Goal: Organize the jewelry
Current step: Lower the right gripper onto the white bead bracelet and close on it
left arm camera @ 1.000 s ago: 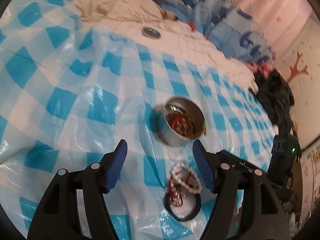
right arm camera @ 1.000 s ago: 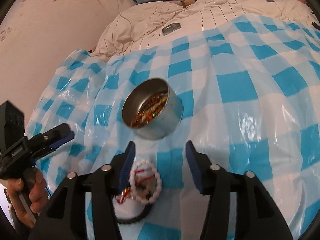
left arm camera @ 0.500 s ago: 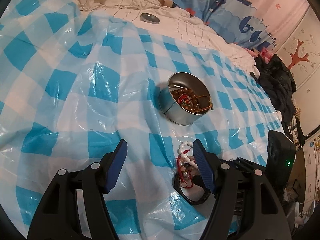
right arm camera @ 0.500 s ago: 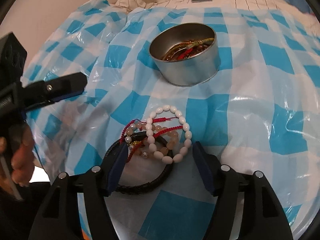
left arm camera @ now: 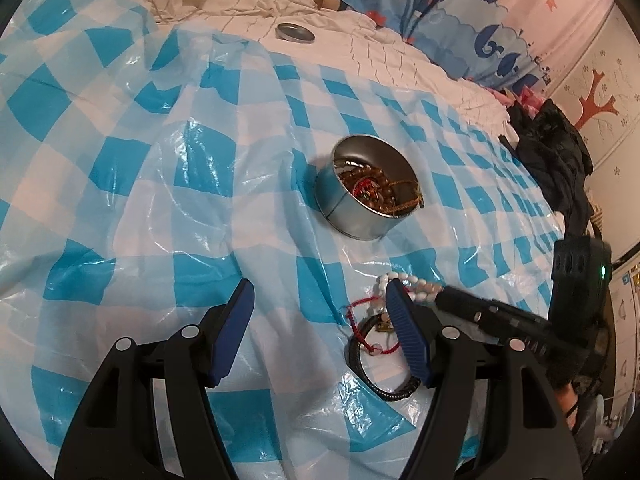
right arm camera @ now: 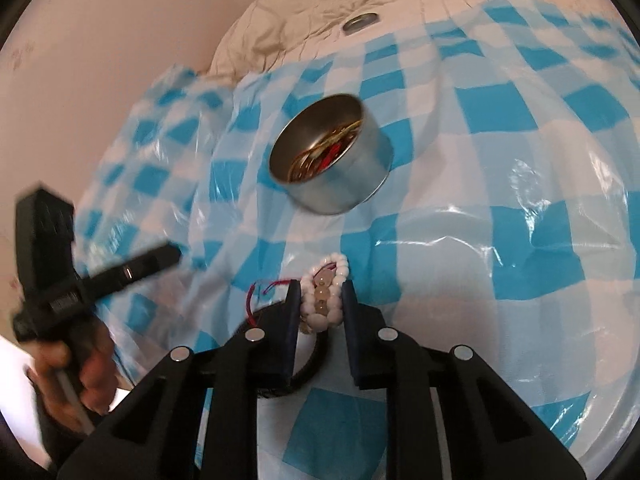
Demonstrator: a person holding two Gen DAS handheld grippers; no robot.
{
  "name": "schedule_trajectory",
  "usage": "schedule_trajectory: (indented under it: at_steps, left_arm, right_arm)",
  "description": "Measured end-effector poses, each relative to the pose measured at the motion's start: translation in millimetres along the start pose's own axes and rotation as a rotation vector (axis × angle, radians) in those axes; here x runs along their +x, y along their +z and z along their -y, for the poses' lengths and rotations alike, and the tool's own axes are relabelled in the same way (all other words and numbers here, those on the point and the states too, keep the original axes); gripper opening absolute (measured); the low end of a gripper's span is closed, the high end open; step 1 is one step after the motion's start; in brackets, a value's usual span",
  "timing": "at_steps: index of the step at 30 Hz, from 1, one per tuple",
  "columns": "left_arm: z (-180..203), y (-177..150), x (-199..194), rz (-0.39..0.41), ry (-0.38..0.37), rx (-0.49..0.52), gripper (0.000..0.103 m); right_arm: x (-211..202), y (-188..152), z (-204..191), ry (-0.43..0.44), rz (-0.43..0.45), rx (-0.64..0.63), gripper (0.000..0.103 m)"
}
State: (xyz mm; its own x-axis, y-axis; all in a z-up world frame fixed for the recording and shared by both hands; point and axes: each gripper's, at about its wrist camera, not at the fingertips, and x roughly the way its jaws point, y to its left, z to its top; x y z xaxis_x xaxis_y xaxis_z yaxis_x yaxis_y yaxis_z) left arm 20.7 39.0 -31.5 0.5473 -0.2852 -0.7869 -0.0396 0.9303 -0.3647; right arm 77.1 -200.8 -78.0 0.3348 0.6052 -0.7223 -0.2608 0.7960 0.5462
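Between the blue pads of the right tool [right arm camera: 322,306] sat a white bead bracelet [right arm camera: 325,294], squeezed into a narrow oval with a strand of pale pink beads [right arm camera: 322,289] caught inside it; the tool had closed on both, each pad pressing a side of the loop. Under that tool lay a black braided bracelet [right arm camera: 308,372] on the blue-and-white checked plastic sheet [right arm camera: 500,264], and a red cord [right arm camera: 256,298] curled out at about 10 o'clock from the pinched beads. At 12 o'clock from the right tool, near but apart, stood a round silver tin [right arm camera: 332,164], open, with gold chain and red and brown pieces inside. Farther at 12 o'clock, well apart on the cream striped bedding [right arm camera: 304,12], lay the tin's lid [right arm camera: 361,21].

From the left wrist view, the left tool [left arm camera: 320,334] stood wide open, holding nothing, its pads apart above the sheet. Its right pad overlapped the white beads [left arm camera: 404,279] in that view; whether it touched them could not be told. The black bracelet [left arm camera: 376,384] and red cord [left arm camera: 360,320] lay just inside that pad, and the tin [left arm camera: 368,196] sat at 12 o'clock. A bare hand [right arm camera: 68,376] gripped the left tool's handle at 9 o'clock in the right wrist view.
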Motion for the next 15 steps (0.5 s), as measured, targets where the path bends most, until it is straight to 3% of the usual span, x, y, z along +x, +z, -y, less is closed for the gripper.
schedule_trajectory:
  at_steps: [5, 8, 9, 15]
  left_arm:
    - [3, -1, 9, -0.021, 0.015, 0.016, 0.065]
    - [3, -2, 11, -0.025, 0.014, 0.014, 0.065]
    - [3, -2, 11, -0.026, 0.013, 0.014, 0.065]
    - [6, -2, 15, -0.036, 0.008, 0.018, 0.065]
  right_arm:
    - [6, 2, 14, -0.025, -0.03, 0.065, 0.03]
    - [-4, -1, -9, -0.081, 0.043, -0.056, 0.053]
    - [-6, -2, -18, -0.1, 0.063, -0.108, 0.055]
    - [15, -16, -45, -0.186, 0.027, -0.301, 0.053]
